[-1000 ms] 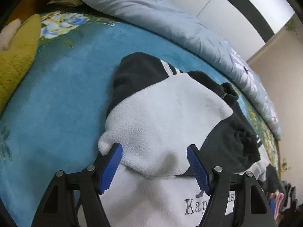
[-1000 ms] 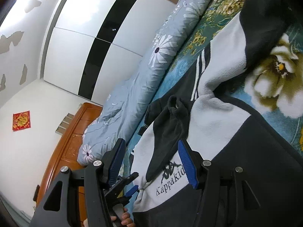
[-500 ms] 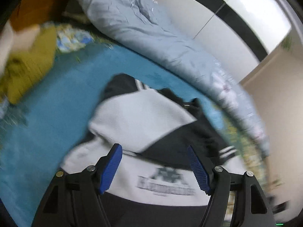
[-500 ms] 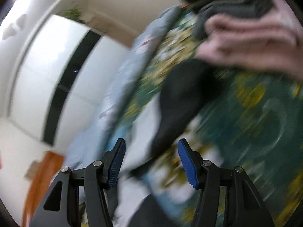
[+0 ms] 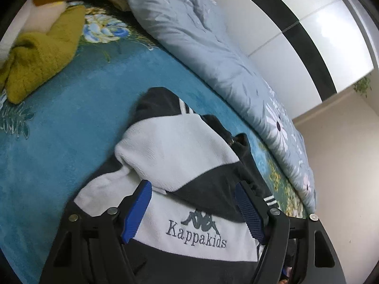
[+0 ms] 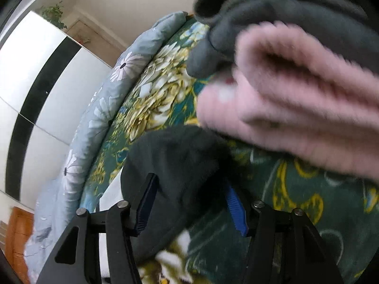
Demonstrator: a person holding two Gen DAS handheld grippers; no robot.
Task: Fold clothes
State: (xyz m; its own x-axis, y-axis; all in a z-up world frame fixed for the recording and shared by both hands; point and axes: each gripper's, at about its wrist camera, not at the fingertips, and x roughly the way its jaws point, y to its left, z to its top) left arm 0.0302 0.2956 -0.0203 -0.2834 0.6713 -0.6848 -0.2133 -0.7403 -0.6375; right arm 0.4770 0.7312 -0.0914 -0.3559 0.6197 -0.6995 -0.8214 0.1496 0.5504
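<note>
Black and white fleece jacket (image 5: 180, 156) flat on blue flowery bed blanket (image 5: 71, 123), bottom cut off. Left gripper (image 5: 193, 203) wide above it. Right gripper (image 6: 189, 203) closing around dark sleeve (image 6: 175, 161); blurry pink folded cloth (image 6: 296, 108) close beside.

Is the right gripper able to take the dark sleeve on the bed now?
Probably yes. The dark sleeve already lies between the fingers of the right gripper, whose jaws are closing around it. Nothing lies over it; the pink folded cloth sits further off.
</note>
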